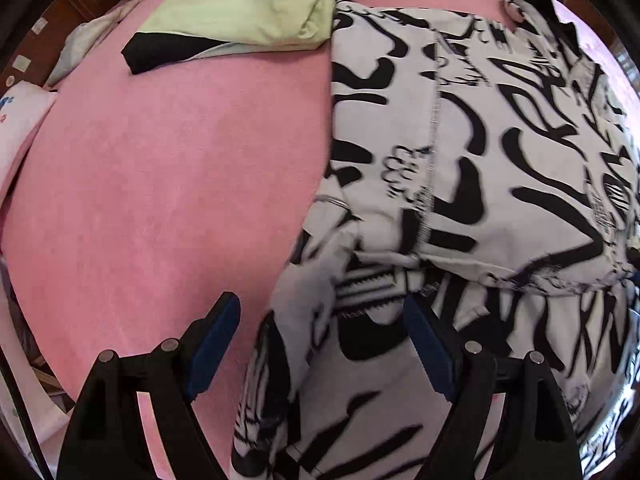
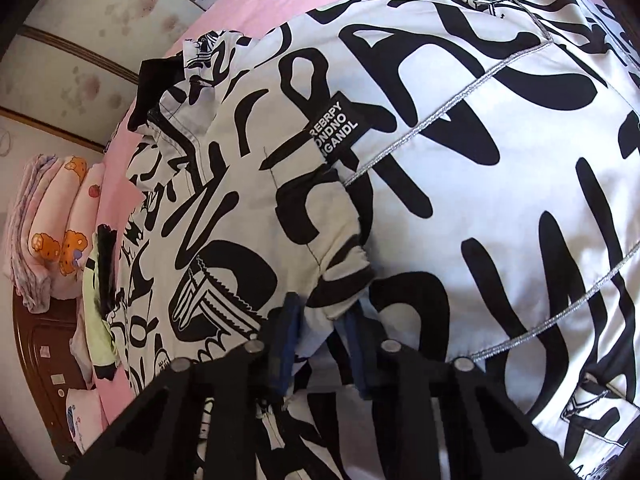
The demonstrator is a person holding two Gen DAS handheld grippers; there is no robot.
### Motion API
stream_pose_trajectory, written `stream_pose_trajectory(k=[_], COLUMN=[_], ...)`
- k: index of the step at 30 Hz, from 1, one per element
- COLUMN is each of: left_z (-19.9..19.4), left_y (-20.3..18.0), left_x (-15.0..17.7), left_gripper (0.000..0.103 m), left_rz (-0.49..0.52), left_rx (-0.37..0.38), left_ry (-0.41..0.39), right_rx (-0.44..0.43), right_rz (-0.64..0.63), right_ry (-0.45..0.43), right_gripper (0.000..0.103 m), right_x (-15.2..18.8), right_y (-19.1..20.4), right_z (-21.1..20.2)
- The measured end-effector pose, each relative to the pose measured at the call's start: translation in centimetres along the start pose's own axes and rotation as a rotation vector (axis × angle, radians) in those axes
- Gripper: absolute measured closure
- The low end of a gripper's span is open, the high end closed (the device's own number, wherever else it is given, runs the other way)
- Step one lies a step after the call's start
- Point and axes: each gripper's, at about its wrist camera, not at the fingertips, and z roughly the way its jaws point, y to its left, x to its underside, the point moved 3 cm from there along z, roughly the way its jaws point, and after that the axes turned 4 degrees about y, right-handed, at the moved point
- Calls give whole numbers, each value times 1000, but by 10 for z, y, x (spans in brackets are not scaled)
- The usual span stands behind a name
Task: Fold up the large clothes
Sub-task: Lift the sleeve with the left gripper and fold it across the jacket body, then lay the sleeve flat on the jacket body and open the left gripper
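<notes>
The black-and-white jacket (image 1: 460, 152) lies spread on the pink bed (image 1: 160, 160). The left tongs (image 1: 322, 344) gape wide, with the jacket's edge between the 2 pads, untouched. The right tongs (image 2: 320, 340) pinch a fold of jacket cloth.

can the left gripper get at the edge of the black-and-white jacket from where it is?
Probably yes. The left gripper has its jaws wide open, straddling the jacket edge on the pink bedsheet, with nothing lying between. The right gripper is shut on another fold of the jacket, out of the left wrist view.
</notes>
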Motion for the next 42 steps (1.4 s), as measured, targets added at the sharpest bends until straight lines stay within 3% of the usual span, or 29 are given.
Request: stream_pose_trajectory(k=[3,6,8,12,18,19,24,28,33,39,42], left_z=[4,7,6,0,10,12,22,22,24,22,14], left_y=[9,13,11,9,32,37,56,51,49,36,22], left_x=[-9,-13,-12,-13,-14,-17,-22,-29,-31,-25,-20], left_gripper=[23,28,36,44,53,64,73,74,74,73,73], left_rz=[-39,-51,-47,-59,-180,-201,-244,-160,-141,-149,-101], left_rx=[26,49,59,38,99,102,166,119,115,101,67], left_ry=[-24,-25,-31,-53,-3,6,46,31,34,40,20], right_rx=[-33,-11,-7,9,69,76,115,138,185,195,273], right_rz=[19,-26,-49,-89,-101,-87,-55,-66,-152,-63,-92], right_ry=[-37,-68,-88,-125,-94,-85,-81,-104,-144,-112,-85], right_gripper=[95,95,95,96,96,96,96,96,96,95,88], right_x=[-3,-3,-2,7,34,39,56,53,35,25,27], right_y=[2,13,19,26,19,15,2,4,17,11,15], right_z=[-6,-17,-27,-47,-53,-51,-44,-37,-26,-11,-8])
